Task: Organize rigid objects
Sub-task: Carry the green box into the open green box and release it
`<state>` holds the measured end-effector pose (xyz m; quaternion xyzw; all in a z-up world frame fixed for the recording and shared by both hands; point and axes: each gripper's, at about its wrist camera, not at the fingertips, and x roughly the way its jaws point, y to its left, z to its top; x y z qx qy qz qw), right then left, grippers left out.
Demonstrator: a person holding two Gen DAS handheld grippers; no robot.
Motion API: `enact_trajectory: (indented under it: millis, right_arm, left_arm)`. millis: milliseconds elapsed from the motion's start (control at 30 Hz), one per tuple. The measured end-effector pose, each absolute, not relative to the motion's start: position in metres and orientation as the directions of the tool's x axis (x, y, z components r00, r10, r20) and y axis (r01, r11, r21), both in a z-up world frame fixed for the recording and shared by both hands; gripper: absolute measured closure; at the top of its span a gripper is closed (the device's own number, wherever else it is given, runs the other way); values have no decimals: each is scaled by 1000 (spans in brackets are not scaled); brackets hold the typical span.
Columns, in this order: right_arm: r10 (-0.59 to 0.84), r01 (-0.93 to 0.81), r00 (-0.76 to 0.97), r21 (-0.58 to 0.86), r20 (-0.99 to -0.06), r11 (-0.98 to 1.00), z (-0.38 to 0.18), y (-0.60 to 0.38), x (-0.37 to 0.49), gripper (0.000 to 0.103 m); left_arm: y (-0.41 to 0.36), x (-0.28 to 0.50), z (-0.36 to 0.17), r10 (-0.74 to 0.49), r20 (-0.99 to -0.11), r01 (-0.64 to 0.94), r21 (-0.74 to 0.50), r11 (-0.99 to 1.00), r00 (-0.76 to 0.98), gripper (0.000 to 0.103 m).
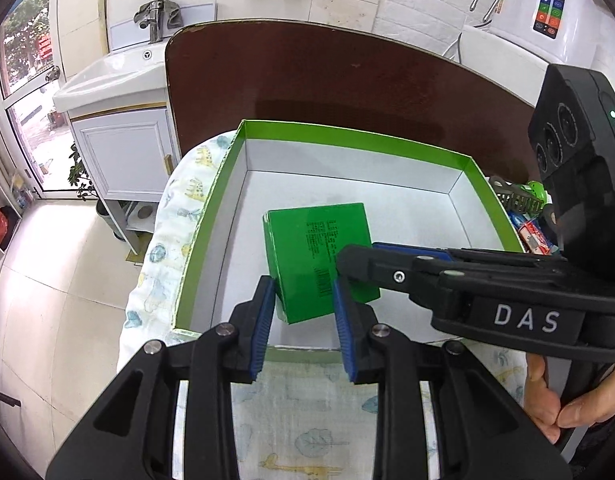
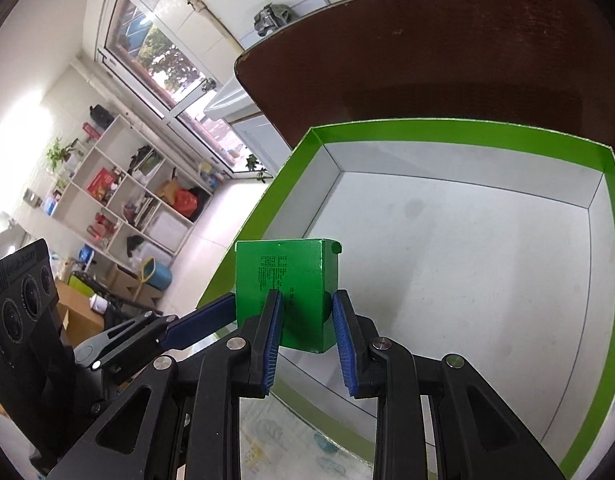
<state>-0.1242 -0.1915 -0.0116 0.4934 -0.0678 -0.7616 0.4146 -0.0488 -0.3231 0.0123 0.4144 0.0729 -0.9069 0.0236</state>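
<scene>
A small green carton (image 1: 319,256) with black print and a barcode is tilted over the near left part of a big open box (image 1: 347,140), green outside and white inside. My left gripper (image 1: 303,296) is shut on the carton's near corner. My right gripper (image 1: 357,264) comes in from the right and clamps the same carton. In the right wrist view the carton (image 2: 285,280) sits between the blue pads of the right gripper (image 2: 307,304), near the big box's (image 2: 427,126) left wall. Whether the carton touches the white floor I cannot tell.
The big box lies on an animal-print cloth (image 1: 179,216) at the edge of a dark brown table (image 1: 347,80). A basket of small items (image 1: 519,200) stands to its right. A white sink cabinet (image 1: 119,148) and shelves (image 2: 119,200) stand beyond the tiled floor.
</scene>
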Motion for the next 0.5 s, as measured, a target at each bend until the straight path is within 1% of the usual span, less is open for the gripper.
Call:
enact_trajectory:
  millis: [133,167,233,333,400,433,467,500]
  right_arm:
    - [-699,559,-124,532,-704,-636,-21,-202,-123,74]
    - [-697,562,-119,531,-707,-635,-23,-203,-122,74]
    - [-688,566,-111,524,-717,-636,-27,-205,-120,74]
    - [-693,554,-98,540,-714,-634,-27,-198,-119,74]
    - [-694,559,-123,528,-710,-639,-20,-186,-116,74]
    - [-696,559,-139,525,-704,-642,-15,-179,-115,74]
    - [-700,560,-153,523,-697,-643,-9,-171,-115,74]
    - [-703,563,-167,519,-691,-643,-3,-163,-114,74]
  left_arm:
    - [-330,-48,7,-30,-769,138,-77,-987,-639,76]
    - [-331,-47,7,-36,-767,144,-73,-987,-640,74]
    - [-330,-45,8,-47,-766,149,-64,-987,-641,73]
    - [-323,-42,13,-32,-764,143,-79,-987,-644,73]
    - [-314,-42,20,-22,-754,127,-82,-988,-657,72]
    - [-307,-41,25,-15,-745,117,-85,-989,-667,70]
    - [-300,-42,30,-2,-737,104,-94,-990,-676,65]
    - [-292,-43,34,14,-727,89,-104,-991,-687,63]
